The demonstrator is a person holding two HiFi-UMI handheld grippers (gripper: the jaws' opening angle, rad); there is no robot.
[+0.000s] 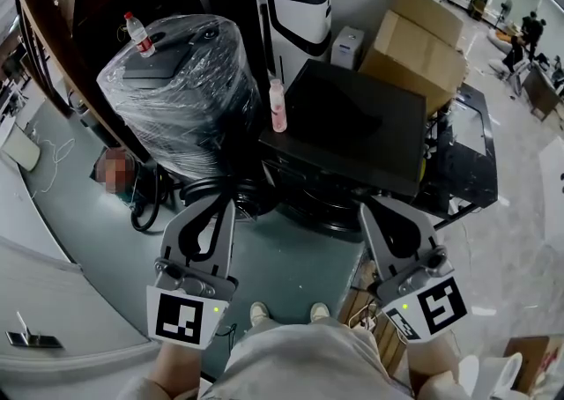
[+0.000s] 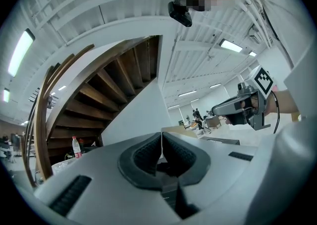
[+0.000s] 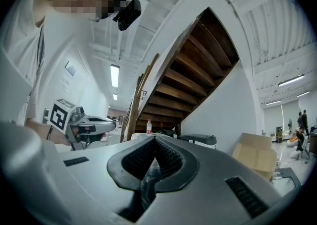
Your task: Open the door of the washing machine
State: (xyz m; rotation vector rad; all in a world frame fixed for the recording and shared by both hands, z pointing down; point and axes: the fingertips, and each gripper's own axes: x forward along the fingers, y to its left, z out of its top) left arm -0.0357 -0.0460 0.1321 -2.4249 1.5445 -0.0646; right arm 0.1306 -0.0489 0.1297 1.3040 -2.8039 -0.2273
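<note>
Left gripper (image 1: 214, 204) and right gripper (image 1: 381, 210) are both clenched, pads pressed together with nothing between them. I hold them in the air on the near side of the washing machine (image 1: 352, 121), one toward its left front corner and one toward its right. The washing machine is the black box in the middle of the head view; from above I see mostly its dark top and cannot make out the door. A pink bottle (image 1: 278, 107) stands at its left edge, a plastic-wrapped bundle (image 1: 176, 81) is just left of it, and cardboard boxes (image 1: 419, 41) are behind it.
</note>
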